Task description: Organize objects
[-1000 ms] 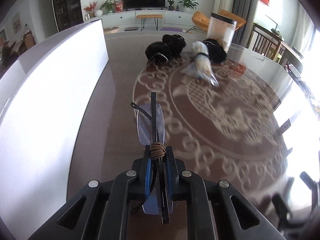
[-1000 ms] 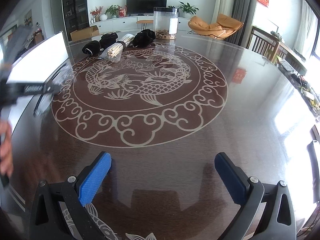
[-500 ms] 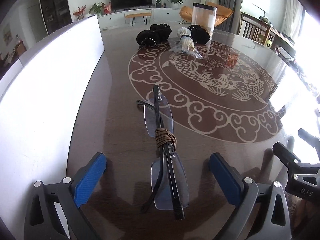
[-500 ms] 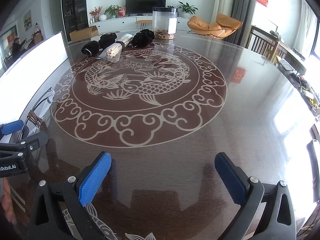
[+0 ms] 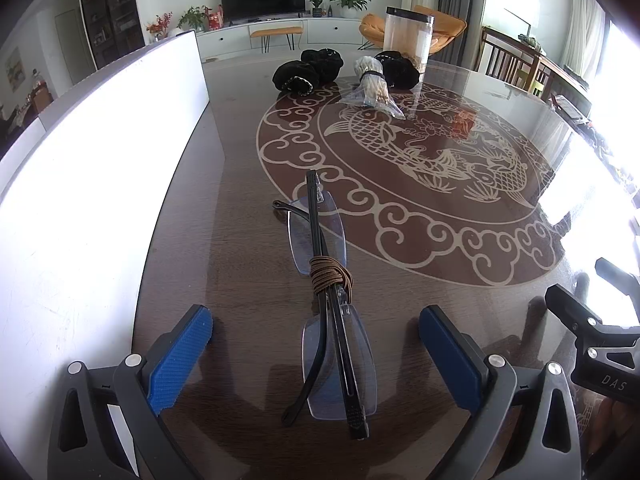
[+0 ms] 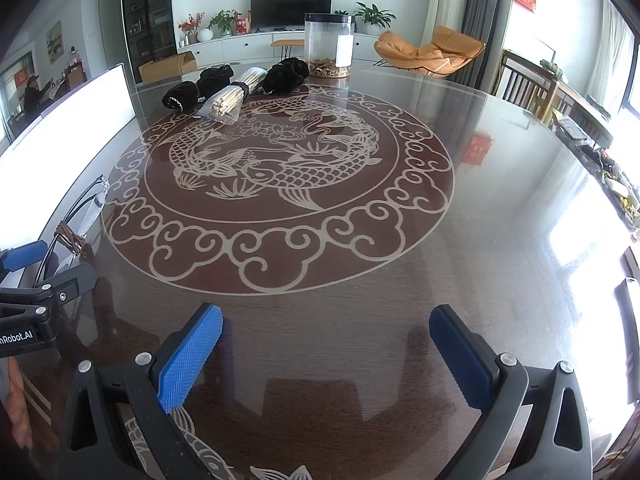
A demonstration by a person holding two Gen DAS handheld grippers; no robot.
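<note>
A pair of folded rimless glasses (image 5: 332,300) with black arms and a brown cord wound round the middle lies flat on the dark round table (image 5: 240,200). My left gripper (image 5: 316,344) stands wide open around the near lens, its blue pads (image 5: 180,354) well clear of it on both sides. In the right wrist view the glasses (image 6: 76,224) show at the far left, beside the left gripper (image 6: 24,280). My right gripper (image 6: 326,354) is open over bare tabletop, with nothing between its fingers.
At the table's far side lie black fabric bundles (image 5: 308,70), a bagged bundle of sticks (image 5: 374,88) and a clear canister (image 5: 408,42). A white board (image 5: 80,184) stands along the left. Chairs (image 6: 528,88) line the right rim.
The left gripper was shut on the glasses a second ago; it has opened wide and the glasses now lie free on the table. The right gripper has not moved.
</note>
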